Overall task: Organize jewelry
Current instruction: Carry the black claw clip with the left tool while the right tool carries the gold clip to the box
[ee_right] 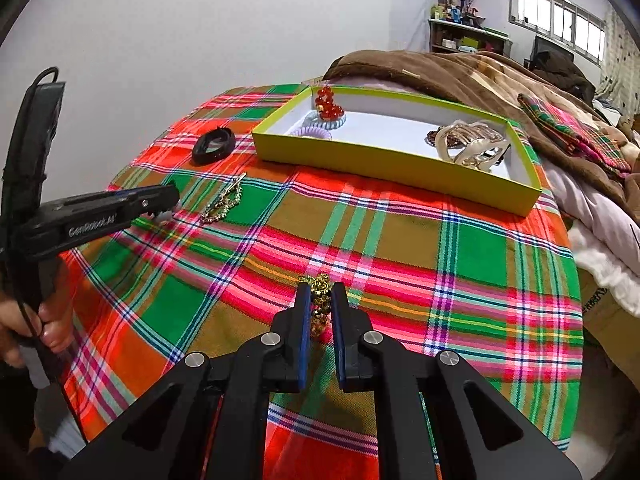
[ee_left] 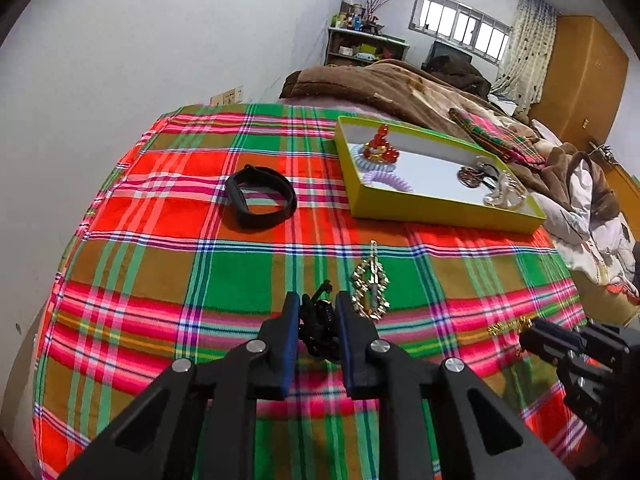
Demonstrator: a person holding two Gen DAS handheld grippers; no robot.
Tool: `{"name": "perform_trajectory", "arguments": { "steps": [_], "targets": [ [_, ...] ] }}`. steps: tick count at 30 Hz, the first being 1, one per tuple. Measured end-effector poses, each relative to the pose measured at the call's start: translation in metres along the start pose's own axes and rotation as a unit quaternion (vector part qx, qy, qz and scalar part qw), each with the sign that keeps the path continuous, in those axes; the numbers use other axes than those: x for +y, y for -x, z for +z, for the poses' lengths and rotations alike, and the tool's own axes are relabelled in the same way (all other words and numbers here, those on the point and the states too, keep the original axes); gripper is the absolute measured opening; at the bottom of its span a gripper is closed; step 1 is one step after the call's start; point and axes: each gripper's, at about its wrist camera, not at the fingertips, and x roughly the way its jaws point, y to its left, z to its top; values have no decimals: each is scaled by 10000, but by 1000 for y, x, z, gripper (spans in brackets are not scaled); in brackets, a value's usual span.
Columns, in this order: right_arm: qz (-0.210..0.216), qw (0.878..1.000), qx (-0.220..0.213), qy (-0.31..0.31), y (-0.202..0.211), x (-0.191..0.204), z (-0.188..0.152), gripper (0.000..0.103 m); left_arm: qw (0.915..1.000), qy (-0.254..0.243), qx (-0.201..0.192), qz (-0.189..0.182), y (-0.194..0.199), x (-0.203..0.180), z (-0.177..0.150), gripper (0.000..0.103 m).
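Note:
My left gripper (ee_left: 317, 300) is shut on a small black beaded piece (ee_left: 320, 328) just above the plaid cloth. My right gripper (ee_right: 320, 290) is shut on a gold bead chain (ee_right: 320, 304), which bunches up between the blue pads. A gold rhinestone hair clip (ee_left: 370, 284) lies on the cloth right beside the left fingertips. Further back on the left lies a black band (ee_left: 260, 200). A yellow-green box (ee_left: 440, 212) at the back right holds a red bead piece (ee_left: 380, 146), spiral hair ties (ee_left: 386, 182) and a pale hair claw (ee_right: 472, 144).
The plaid cloth (ee_right: 400, 240) covers a rounded surface that drops off at the left and right edges. A brown blanket (ee_left: 380, 80) and piled bedding (ee_right: 600, 232) lie behind and right of the box. A hand (ee_right: 52, 324) holds the left gripper's handle.

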Motion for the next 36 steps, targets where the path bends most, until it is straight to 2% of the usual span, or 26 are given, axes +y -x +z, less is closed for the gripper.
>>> {"name": "perform_trajectory", "arguments": {
  "steps": [19, 36],
  "targets": [
    [101, 9986, -500, -134, 44, -11, 20, 10, 9983, -56, -414, -413, 46, -20, 17, 18],
    [-55, 9970, -764, -102, 45, -39, 69, 10, 9959, -299, -442, -735, 32, -45, 59, 18]
  ]
}}
